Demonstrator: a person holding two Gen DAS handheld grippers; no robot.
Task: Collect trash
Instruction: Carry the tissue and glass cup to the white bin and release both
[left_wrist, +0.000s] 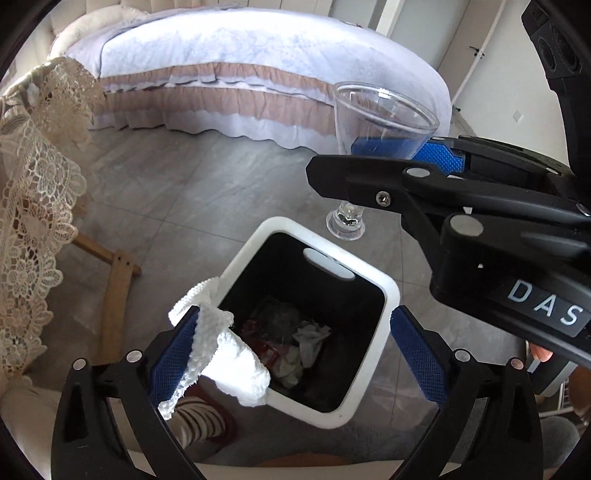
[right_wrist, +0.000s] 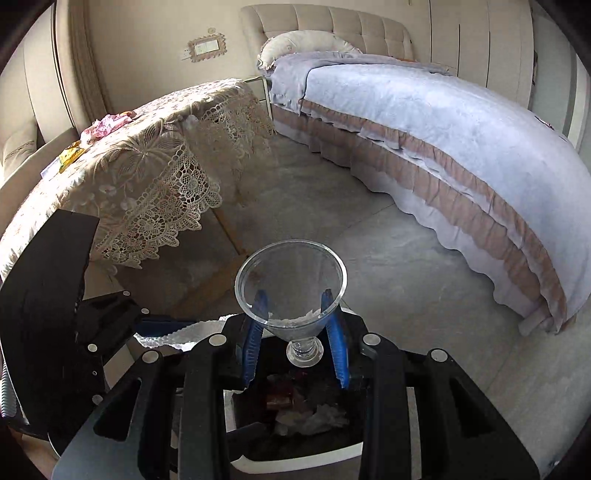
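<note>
A white square bin (left_wrist: 373, 400) with a black inside stands on the grey floor below both grippers; crumpled tissues and red wrappers (left_wrist: 291, 347) lie in it. My left gripper (left_wrist: 291, 343) is open above the bin, and a white paper towel (left_wrist: 218, 354) clings to its left finger and hangs over the bin's rim. My right gripper (right_wrist: 295, 332) is shut on a clear plastic footed cup (right_wrist: 291, 291), held upright over the bin (right_wrist: 295, 459). The cup (left_wrist: 380, 118) and the right gripper (left_wrist: 391, 162) also show in the left wrist view, above the bin's far rim.
A bed with a lilac cover and pink frills (right_wrist: 443, 147) runs along the far right. A table under a lace cloth (right_wrist: 140, 177) stands at the left, with wrappers (right_wrist: 107, 123) on it. Its wooden legs (left_wrist: 118, 291) are near the bin.
</note>
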